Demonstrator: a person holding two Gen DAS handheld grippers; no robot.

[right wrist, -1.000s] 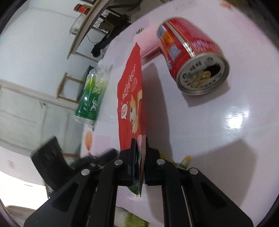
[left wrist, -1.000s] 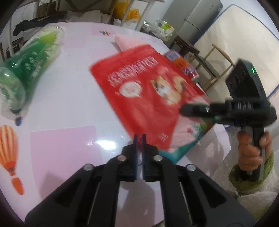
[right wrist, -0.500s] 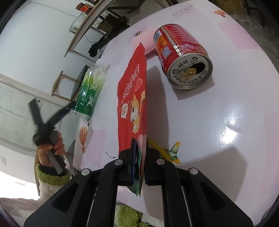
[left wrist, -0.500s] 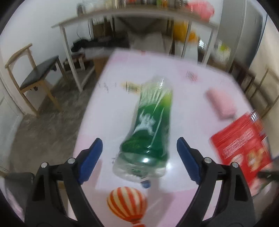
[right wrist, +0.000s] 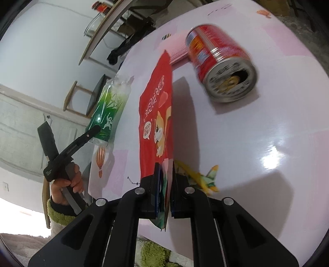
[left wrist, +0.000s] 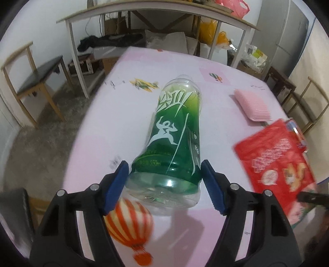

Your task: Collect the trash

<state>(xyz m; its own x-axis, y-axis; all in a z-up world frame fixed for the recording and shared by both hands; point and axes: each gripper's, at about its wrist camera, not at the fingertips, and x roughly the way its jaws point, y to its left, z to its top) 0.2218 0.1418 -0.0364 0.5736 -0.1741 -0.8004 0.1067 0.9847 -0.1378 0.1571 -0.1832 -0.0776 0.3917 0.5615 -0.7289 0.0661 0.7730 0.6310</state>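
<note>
A green plastic bottle (left wrist: 174, 135) lies on its side on the pink table (left wrist: 216, 67), neck end toward me. My left gripper (left wrist: 164, 184) is open, its blue pads on either side of the bottle's near end. My right gripper (right wrist: 164, 180) is shut on the bottom edge of a red snack bag (right wrist: 157, 106) and holds it upright on edge. A red can (right wrist: 222, 61) lies on its side beyond the bag. The bottle also shows in the right wrist view (right wrist: 109, 111), with the left gripper (right wrist: 90, 133) at it.
A pink pad (left wrist: 253, 106) lies at the table's far right. The red bag (left wrist: 275, 166) shows at the right in the left wrist view. Chairs (left wrist: 30, 86) and a long wooden table (left wrist: 144, 8) stand beyond the far edge.
My left gripper opened, swung from the red bag to the bottle, and closed in so its pads flank the bottle. My right gripper keeps hold of the red bag.
</note>
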